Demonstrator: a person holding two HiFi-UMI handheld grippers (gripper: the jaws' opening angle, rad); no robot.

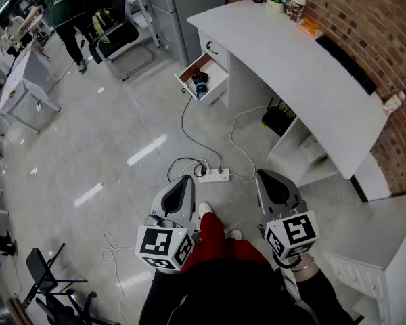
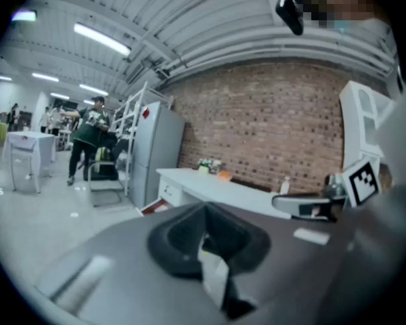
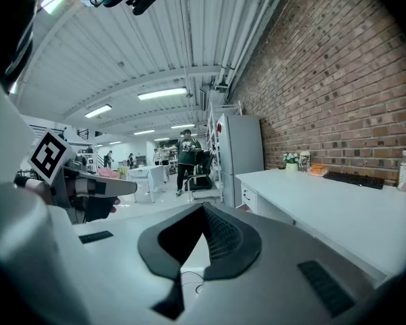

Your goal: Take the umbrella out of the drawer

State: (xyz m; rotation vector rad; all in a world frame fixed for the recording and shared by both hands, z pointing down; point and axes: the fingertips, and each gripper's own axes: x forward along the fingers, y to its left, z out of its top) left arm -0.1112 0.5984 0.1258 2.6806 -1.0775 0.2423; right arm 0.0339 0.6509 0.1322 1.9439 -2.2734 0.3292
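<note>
**Holding both grippers clenched, well short of the open drawer**

You have the left gripper and the right gripper side by side. Each has its jaws pressed together with nothing between them.

The only print you can make out is the black-and-white square pattern on the left cube and the right cube. The patterned cup, far ahead and to the right of the right gripper, is too small to read.

A power strip lies on the floor just ahead of the jaw tips, between the two grippers. Well beyond it, the drawer stands pulled out from the white desk. The umbrella lies inside it, a dark bundle with a blue patch, too small for any detail.

The left gripper view catches only the drawer's reddish edge above the jaws, and its inside is hidden. Behind the grippers, your red trousers and dark top cover the floor.
</note>
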